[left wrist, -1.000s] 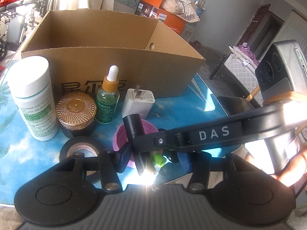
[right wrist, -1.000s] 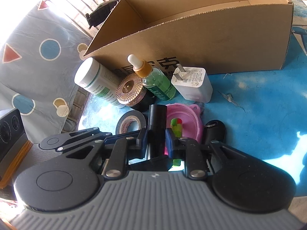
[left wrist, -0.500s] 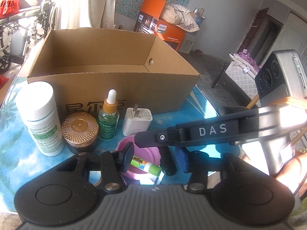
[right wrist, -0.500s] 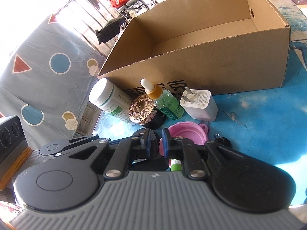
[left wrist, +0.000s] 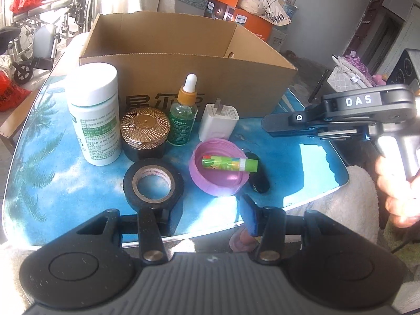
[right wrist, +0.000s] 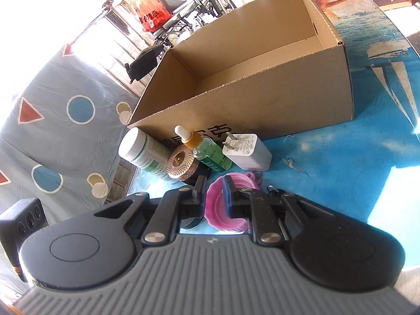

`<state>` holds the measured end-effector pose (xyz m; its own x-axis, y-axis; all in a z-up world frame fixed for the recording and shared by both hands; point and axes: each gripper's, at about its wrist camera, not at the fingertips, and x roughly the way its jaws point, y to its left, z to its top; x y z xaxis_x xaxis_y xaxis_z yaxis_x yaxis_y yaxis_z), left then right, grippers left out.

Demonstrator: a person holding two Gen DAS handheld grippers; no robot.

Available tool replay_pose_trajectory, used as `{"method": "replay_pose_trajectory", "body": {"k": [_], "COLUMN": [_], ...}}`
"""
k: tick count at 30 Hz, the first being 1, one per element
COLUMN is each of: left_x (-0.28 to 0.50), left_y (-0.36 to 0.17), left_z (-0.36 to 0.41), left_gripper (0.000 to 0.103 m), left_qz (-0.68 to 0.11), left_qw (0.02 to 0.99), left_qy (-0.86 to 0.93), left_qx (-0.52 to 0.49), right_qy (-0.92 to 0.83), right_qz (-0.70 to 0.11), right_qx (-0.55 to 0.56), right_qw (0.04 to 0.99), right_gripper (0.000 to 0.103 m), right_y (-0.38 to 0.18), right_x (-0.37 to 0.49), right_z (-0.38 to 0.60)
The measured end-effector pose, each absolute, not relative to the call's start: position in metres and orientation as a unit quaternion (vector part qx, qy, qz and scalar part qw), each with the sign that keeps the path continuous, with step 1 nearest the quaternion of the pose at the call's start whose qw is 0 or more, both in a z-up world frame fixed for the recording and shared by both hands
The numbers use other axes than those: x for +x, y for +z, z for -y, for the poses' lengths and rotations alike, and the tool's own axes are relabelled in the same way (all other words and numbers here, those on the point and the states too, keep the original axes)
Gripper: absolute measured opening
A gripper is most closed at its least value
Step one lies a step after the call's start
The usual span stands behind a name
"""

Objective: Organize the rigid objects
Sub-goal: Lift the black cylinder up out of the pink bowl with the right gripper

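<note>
Left claw (left wrist: 207, 210) gapes wide, empty, above the tape roll (left wrist: 153, 183). Right claw (right wrist: 213, 197) sits narrowly parted, holding nothing. Glue stick (left wrist: 229, 163) lies inside the pink bowl (left wrist: 204, 181), whose near rim hides behind the right claw.

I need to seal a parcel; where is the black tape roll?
In the left wrist view, the black tape roll lies flat on the blue table, left of the pink bowl, before the gold-lidded jar.

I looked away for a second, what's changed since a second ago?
Right gripper let go of the black cylinder it was clamping and drew back from the pink bowl, empty. Left gripper backed away too. Glue stick, tape, bottles and box stayed put.
</note>
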<state>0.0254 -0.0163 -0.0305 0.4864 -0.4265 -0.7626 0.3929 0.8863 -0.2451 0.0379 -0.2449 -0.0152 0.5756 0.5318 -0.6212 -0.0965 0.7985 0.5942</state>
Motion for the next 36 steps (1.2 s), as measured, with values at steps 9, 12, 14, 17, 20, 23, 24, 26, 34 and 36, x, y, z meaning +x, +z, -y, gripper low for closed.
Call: {"method": "replay_pose_trajectory", "body": {"k": [9,12,14,17,20,23,24,26,34,36], "left_x": [0.02,0.021,0.021,0.019,0.014,0.008,0.006,0.001,-0.001,0.003], "left_y": [-0.031,-0.032,-0.033,-0.034,-0.035,-0.039,-0.04,-0.042,-0.036,-0.035], "left_z": [0.02,0.022,0.023,0.025,0.026,0.027,0.027,0.028,0.012,0.005], "left_gripper": [0.048,0.048,0.048,0.048,0.05,0.051,0.051,0.051,0.053,0.053], "left_qz": [-0.451,-0.453,-0.456,-0.461,-0.472,-0.485,-0.487,-0.489,-0.482,-0.485], "left_qw": [0.861,0.86,0.859,0.856,0.849,0.841,0.84,0.841,0.85,0.851], "left_qy": [-0.233,-0.232,-0.232,-0.232,-0.237,-0.239,-0.237,-0.229,-0.214,-0.202], "left_qx": [-0.015,-0.013,-0.011,-0.004,0.001,0.005,0.006,0.008,0.012,0.008], "right_qy": [0.168,0.166,0.166,0.175,0.201,0.228,0.234,0.245,0.256,0.261], "right_qz": [-0.411,-0.409,-0.408,-0.404,-0.406,-0.418,-0.424,-0.436,-0.472,-0.484], "right_qx": [0.28,0.281,0.28,0.278,0.268,0.248,0.242,0.23,0.199,0.188], "right_qw": [0.851,0.852,0.853,0.854,0.85,0.844,0.841,0.835,0.819,0.813], "right_gripper": [0.013,0.013,0.014,0.014,0.016,0.022,0.024,0.024,0.025,0.025], "right_y": [-0.019,-0.019,-0.019,-0.019,-0.019,-0.024,-0.026,-0.033,-0.054,-0.06], "right_x": [0.023,0.021,0.02,0.014,0.003,-0.011,-0.015,-0.024,-0.032,-0.03], "right_z": [0.262,0.263,0.264,0.264,0.261,0.257,0.256,0.253,0.237,0.233]}}
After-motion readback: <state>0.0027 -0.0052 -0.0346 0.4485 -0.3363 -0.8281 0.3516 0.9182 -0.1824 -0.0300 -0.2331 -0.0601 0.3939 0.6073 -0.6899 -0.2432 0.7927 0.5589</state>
